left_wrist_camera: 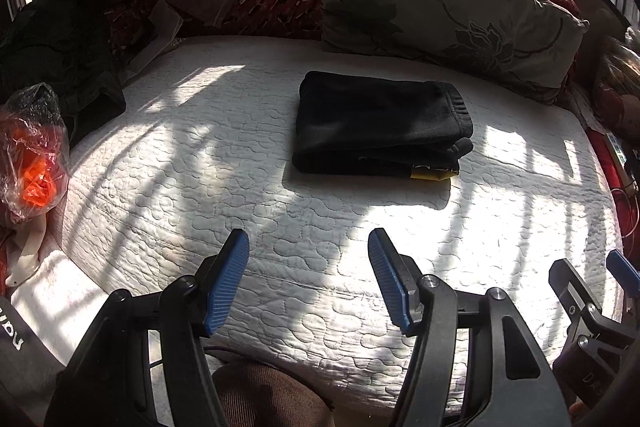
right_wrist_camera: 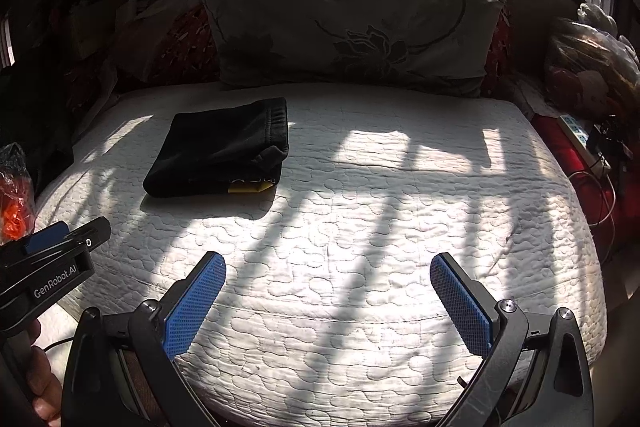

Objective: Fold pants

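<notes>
While both claws hang low over the near edge, the left blue-padded black gripper [left_wrist_camera: 308, 239] and right blue-padded black gripper [right_wrist_camera: 328, 263] are held spread apart, nothing gripped. Farther on, the folded black fleece pants [left_wrist_camera: 380, 125] are laid flat on the white quilted mattress [left_wrist_camera: 280, 227], before the grey floral pillow [left_wrist_camera: 436, 7].

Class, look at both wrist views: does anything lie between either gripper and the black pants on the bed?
Nothing visible does. Only bare white quilt separates the left gripper and right gripper, jaws open, from the folded black pants.
</notes>
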Demonstrator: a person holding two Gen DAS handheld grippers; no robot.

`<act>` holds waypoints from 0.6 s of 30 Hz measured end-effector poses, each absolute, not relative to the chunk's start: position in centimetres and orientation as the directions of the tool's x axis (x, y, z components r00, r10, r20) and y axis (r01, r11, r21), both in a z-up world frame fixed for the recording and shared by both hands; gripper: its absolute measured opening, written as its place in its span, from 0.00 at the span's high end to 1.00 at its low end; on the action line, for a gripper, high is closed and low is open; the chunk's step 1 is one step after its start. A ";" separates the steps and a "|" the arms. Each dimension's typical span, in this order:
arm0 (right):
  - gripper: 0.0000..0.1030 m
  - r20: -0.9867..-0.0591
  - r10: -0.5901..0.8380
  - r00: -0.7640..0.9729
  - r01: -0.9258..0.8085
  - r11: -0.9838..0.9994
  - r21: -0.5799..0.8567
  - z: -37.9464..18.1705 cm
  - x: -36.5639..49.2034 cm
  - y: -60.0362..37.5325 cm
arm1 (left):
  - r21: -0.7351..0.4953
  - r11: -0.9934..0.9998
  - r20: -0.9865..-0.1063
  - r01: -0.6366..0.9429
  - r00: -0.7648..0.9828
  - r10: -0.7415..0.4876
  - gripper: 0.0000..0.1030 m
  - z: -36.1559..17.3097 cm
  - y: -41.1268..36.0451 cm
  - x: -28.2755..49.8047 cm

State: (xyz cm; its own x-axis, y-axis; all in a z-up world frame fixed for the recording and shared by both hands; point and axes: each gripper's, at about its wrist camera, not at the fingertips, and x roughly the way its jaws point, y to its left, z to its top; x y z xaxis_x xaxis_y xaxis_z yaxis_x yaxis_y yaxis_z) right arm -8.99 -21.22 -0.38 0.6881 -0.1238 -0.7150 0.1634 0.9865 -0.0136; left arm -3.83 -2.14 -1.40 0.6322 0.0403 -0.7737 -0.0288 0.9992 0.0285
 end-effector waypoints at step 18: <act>0.00 -0.713 -0.128 0.690 0.191 0.982 0.009 -0.6 -9.5 -21.9 | 0.026 1.000 -0.782 -0.012 0.623 0.028 0.41 -1.4 -2.7 -4.1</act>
